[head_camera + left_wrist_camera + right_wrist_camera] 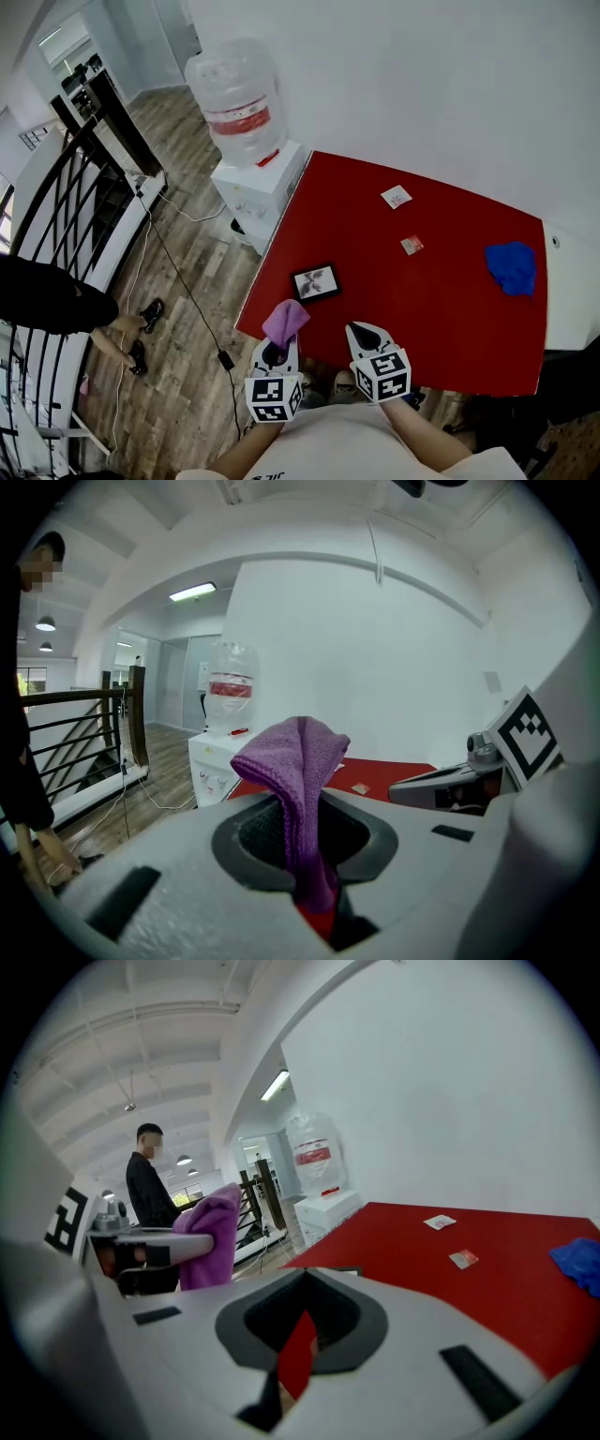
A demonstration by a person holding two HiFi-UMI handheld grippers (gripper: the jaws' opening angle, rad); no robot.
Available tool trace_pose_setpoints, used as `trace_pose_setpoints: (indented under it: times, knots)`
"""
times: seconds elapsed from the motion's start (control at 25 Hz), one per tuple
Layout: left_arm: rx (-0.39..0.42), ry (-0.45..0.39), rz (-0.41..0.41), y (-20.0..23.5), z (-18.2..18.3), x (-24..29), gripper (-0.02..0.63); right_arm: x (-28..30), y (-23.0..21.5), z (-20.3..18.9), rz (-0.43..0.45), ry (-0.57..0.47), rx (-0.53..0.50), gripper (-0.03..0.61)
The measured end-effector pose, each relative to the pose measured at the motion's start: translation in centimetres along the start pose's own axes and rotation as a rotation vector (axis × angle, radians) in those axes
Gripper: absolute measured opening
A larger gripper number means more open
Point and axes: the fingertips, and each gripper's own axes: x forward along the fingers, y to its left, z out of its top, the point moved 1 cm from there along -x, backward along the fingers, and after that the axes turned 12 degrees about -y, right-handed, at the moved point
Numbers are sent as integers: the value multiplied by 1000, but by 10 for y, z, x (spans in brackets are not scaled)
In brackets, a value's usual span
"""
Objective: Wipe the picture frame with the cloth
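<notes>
The small black picture frame [315,281] lies flat near the front left corner of the red table [450,309]. A purple cloth [284,322] sticks up out of my left gripper [277,351], which is shut on it just off the table's front edge, short of the frame. In the left gripper view the cloth [295,761] droops over the closed jaws of that gripper [315,892]. My right gripper [364,332] hovers beside it at the front edge, shut with nothing in it. Only a thin red slit shows between its jaws [294,1365].
A blue cloth [512,265] lies at the table's right side. Two small cards [397,196] [411,245] sit further back. A water dispenser [248,141] stands off the table's left corner. A person in black [47,300] bends by a railing [66,187] at the left.
</notes>
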Motion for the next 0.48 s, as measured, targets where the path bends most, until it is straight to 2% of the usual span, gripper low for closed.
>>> trace_pose_setpoints:
  times: [0.28,0.48]
  knots:
    - [0,13,-19,-3,-3,1,57,-1,7,-3,6,21,-62,3]
    - [-2,21,-19,-3,-8,4,57,2,8,-5,7,23,-59,2]
